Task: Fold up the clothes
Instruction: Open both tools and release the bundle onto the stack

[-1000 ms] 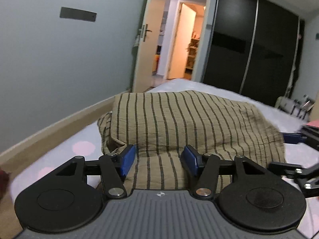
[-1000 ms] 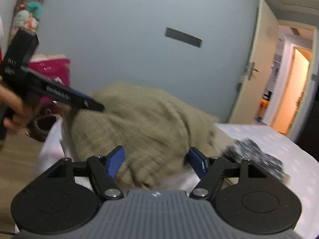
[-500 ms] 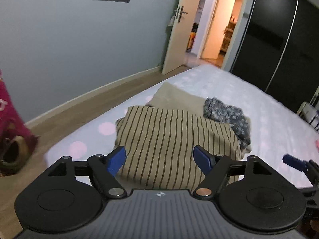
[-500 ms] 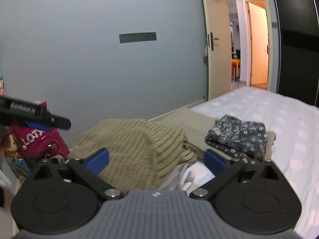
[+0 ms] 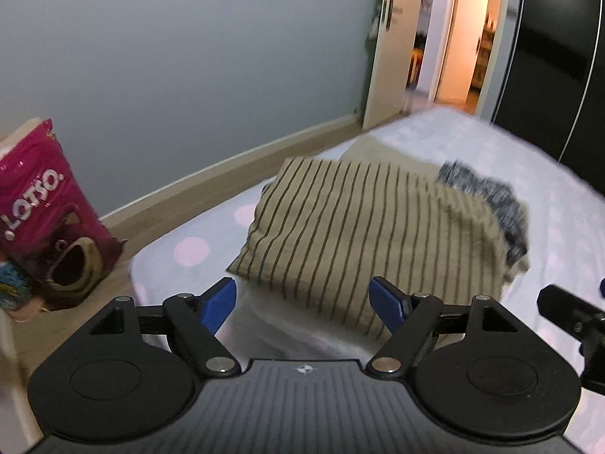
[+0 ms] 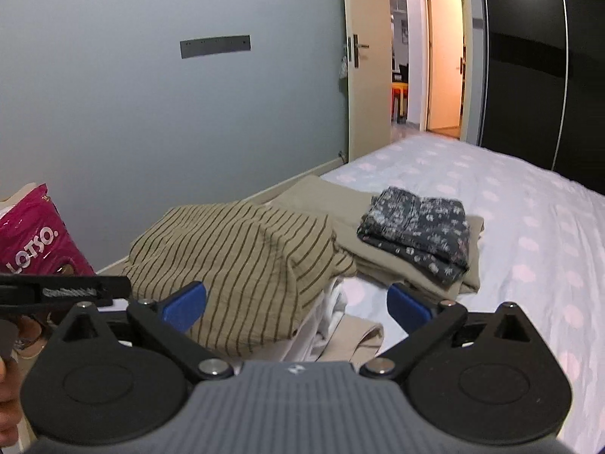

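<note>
A folded tan garment with dark stripes (image 5: pixel 363 227) (image 6: pixel 245 257) lies on the near corner of the bed, on top of white and beige clothes (image 6: pixel 340 325). Beyond it, a folded plain khaki piece (image 6: pixel 325 196) carries a folded dark floral garment (image 6: pixel 416 234) (image 5: pixel 491 196). My left gripper (image 5: pixel 302 302) hovers above the striped garment's near edge, open and holding nothing. My right gripper (image 6: pixel 297 302) is open too, pulled back from the pile, nothing between its blue pads. Part of the left gripper (image 6: pixel 64 289) shows at the left of the right wrist view.
The bed (image 6: pixel 510 196) has a white sheet with pink dots and stretches to the right. A pink "LOTSO" bag (image 5: pixel 41 204) stands on the wooden floor at the left. A grey wall, an open door (image 6: pixel 366 75) and dark wardrobe doors (image 6: pixel 548 75) lie behind.
Both grippers have let go of the striped garment and drawn back and up. The garment now lies folded on the pile. Both jaws stand wider apart than a second ago.
</note>
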